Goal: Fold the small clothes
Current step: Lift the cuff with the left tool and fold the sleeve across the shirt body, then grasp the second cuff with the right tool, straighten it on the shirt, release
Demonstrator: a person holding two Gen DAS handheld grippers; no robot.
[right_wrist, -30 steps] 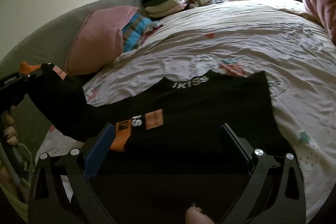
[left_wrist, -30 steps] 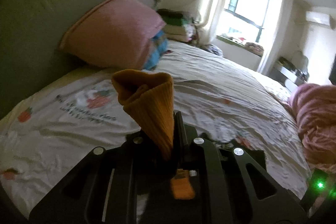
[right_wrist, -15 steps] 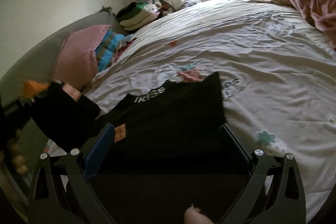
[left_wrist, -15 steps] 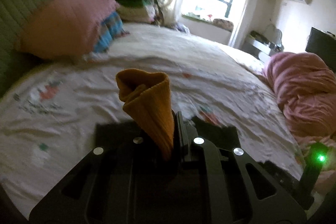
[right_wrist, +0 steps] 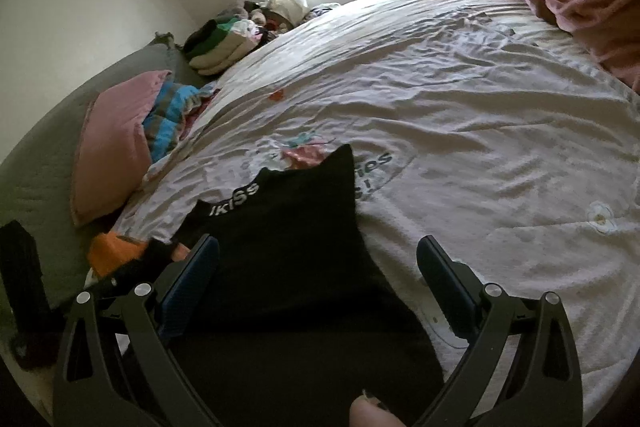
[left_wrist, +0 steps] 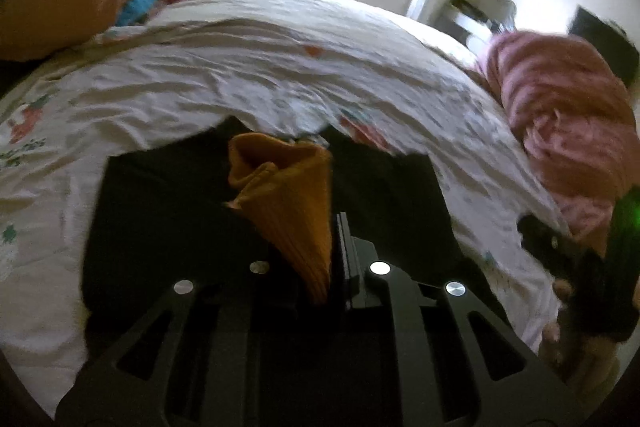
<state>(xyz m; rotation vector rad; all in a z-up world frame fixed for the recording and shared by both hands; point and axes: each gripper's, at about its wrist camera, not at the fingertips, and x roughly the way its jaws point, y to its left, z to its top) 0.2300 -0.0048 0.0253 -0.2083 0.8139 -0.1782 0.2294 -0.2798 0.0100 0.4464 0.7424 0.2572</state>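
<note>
My left gripper (left_wrist: 334, 259) is shut on the orange ribbed cuff (left_wrist: 292, 203) of a black garment (left_wrist: 160, 211) and holds it over the garment's body on the bed. In the right wrist view the black garment (right_wrist: 296, 247) with white lettering on its collar lies flat on the sheet. My right gripper (right_wrist: 318, 267) is open, its fingers (right_wrist: 444, 275) on either side of the garment's near part. The orange cuff (right_wrist: 112, 247) and the left gripper show at the left edge there.
The bed has a white printed sheet (right_wrist: 460, 107). A pink pillow (right_wrist: 116, 147) and a striped blue one lean on the grey headboard. Folded clothes (right_wrist: 220, 43) sit by the window. A pink quilt (left_wrist: 560, 123) is heaped on the right.
My left gripper has swung right with the cuff, from over the sheet near the pillow to over the black garment. The sleeve now lies folded across the garment's body.
</note>
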